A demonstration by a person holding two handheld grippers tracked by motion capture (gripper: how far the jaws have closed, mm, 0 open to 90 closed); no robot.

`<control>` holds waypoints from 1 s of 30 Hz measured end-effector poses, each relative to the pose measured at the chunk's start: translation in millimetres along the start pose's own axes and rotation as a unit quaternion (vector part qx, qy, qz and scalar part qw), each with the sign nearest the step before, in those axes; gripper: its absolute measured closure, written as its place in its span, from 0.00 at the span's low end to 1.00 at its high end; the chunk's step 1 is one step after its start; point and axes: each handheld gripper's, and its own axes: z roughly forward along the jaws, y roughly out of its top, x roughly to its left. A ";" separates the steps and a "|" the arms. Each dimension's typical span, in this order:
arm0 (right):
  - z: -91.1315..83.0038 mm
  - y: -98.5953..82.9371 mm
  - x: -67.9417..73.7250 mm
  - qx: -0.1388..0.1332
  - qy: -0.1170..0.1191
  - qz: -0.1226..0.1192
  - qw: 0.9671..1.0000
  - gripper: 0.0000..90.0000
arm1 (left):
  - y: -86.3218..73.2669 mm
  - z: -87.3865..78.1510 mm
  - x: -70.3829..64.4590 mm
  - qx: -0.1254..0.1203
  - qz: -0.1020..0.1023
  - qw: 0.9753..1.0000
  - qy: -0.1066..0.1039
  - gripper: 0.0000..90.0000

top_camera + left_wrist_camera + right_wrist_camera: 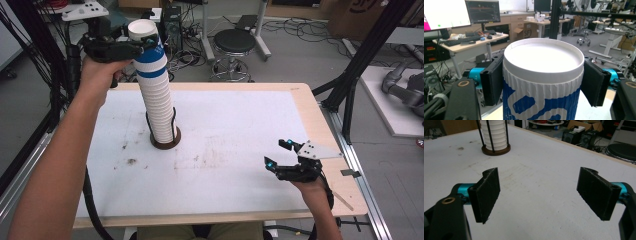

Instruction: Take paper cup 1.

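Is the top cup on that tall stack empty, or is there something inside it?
Empty. The left gripper view looks down into the top cup and shows just its bare white inside, while the left gripper's fingers press its sides.

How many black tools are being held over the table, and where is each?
2: the left tool grips the top cup of the tall stack; the right tool hangs open above the table's right front.

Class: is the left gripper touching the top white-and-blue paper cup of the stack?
Touching. In the left gripper view, the left gripper has both black jaws pressed against the top white-and-blue paper cup.
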 end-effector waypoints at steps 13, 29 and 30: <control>0.3 -0.3 0.0 0.001 -0.003 0.000 1.000 0.21 | 28.5 -30.7 3.6 -0.056 -0.012 0.998 0.009 0.32; 0.8 -0.1 2.1 0.002 -0.001 0.001 1.000 0.21 | 21.8 -93.2 15.3 -0.076 -0.003 0.997 0.017 0.33; 1.1 -0.2 2.3 0.003 -0.001 0.002 1.000 0.21 | 19.3 -98.0 16.3 -0.075 -0.003 0.997 0.018 0.33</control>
